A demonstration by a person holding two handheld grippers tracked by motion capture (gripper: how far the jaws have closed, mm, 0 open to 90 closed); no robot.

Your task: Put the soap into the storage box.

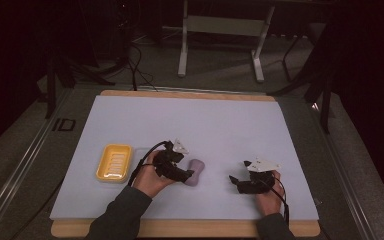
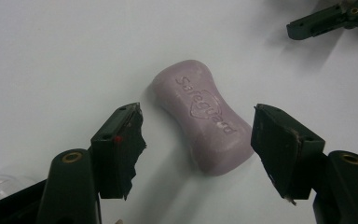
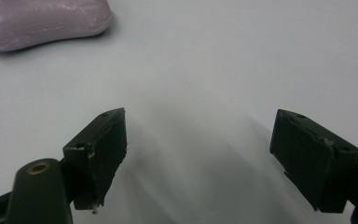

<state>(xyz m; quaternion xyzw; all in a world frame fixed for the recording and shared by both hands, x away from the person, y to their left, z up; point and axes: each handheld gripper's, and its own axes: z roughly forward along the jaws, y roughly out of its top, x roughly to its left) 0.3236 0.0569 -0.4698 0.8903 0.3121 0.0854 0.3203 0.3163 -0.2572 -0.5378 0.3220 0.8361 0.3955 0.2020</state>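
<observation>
Left hand-held gripper (image 2: 196, 140) open, jaws straddling purple soap bar (image 2: 200, 116), not touching. Right hand-held gripper (image 3: 198, 156) open, empty, right of soap. Yellow soap dish (image 1: 114, 162) left of soap.

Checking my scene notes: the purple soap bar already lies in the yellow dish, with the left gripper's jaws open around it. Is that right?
Not quite. The purple soap bar lies on the white table sheet, apart from the yellow dish, as the high view shows. The left gripper does have its jaws open around it.

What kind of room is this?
Probably a lab or workshop for recording tests: a white-topped table, cables across a grey floor, dark surroundings, and just a soap bar and yellow soap dish.
</observation>
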